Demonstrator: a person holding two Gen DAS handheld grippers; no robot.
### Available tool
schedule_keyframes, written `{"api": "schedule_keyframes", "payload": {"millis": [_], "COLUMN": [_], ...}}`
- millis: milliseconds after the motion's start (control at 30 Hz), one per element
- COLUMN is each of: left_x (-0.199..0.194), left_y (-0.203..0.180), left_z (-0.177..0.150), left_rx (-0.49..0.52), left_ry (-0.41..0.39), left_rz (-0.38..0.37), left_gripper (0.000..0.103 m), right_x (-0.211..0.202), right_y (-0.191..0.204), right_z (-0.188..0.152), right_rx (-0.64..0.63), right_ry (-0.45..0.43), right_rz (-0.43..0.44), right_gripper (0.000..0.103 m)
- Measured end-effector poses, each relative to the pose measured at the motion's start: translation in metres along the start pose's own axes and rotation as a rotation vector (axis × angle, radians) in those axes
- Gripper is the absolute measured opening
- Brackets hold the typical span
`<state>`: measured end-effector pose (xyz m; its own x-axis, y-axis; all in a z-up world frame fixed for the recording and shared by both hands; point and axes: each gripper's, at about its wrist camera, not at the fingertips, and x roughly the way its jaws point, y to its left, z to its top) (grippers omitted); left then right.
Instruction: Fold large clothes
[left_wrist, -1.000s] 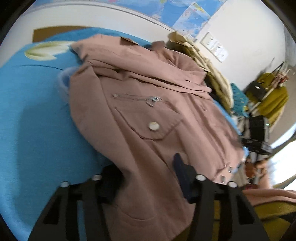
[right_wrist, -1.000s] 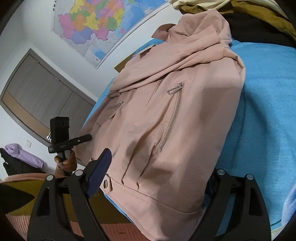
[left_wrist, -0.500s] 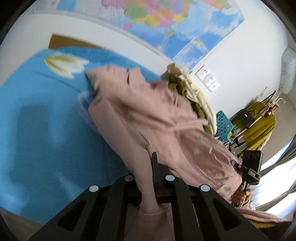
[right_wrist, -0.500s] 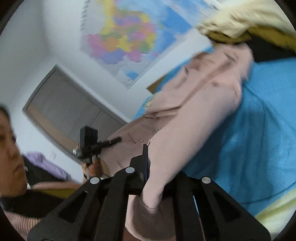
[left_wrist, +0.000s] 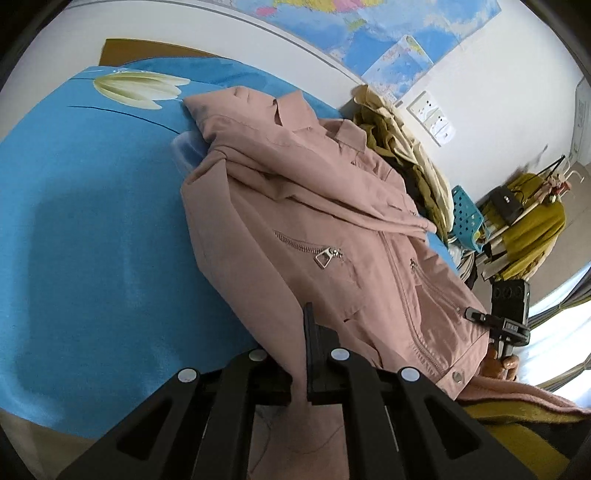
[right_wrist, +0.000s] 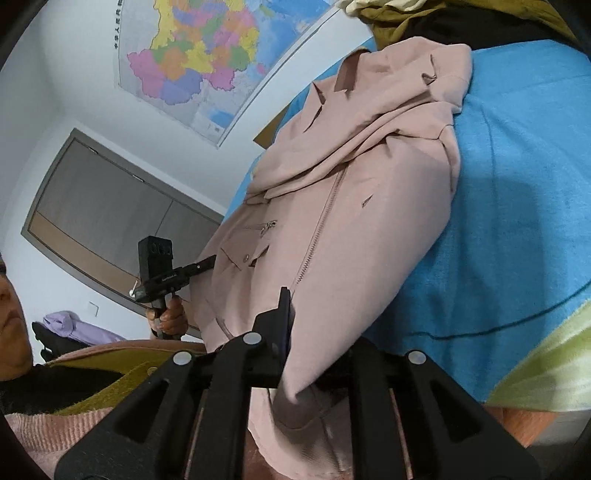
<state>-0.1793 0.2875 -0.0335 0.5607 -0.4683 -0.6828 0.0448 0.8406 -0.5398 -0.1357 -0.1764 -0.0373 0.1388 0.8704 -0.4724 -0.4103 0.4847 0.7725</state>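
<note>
Below, both claws' tips vanish inside pinched folds of the pink jacket (left_wrist: 303, 206).

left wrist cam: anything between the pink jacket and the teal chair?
Yes: a heap of olive and cream clothes lies between the pink jacket and the teal chair, against the jacket's collar side. Seen in the left wrist view.

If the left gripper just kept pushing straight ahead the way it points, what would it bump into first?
Probably the pink jacket itself: the left gripper is shut on its hem, and the jacket's front lies directly ahead on the blue bedspread. Depth is hard to judge.
</note>
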Motion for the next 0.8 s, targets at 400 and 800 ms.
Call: {"api": "schedule_keyframes", "payload": {"millis": [400,800], "left_x": [-0.021,-0.039], "left_y": [-0.010,-0.009], "left_z": [0.031,0.096], "left_rx": [-0.011,-0.037], "left_ry": [-0.085,-0.141], "left_rz": [-0.026,-0.019], "left_gripper": [0.003,0.003], "right_x": [-0.027,-0.036], "right_y": [0.021,0.013], "right_z": [0.038,0.102], "right_rx": [-0.035,0.041], "right_ry": [-0.184,-0.305], "right_rz": [0.120,0.182], "right_gripper": [0.006,0.006]}}
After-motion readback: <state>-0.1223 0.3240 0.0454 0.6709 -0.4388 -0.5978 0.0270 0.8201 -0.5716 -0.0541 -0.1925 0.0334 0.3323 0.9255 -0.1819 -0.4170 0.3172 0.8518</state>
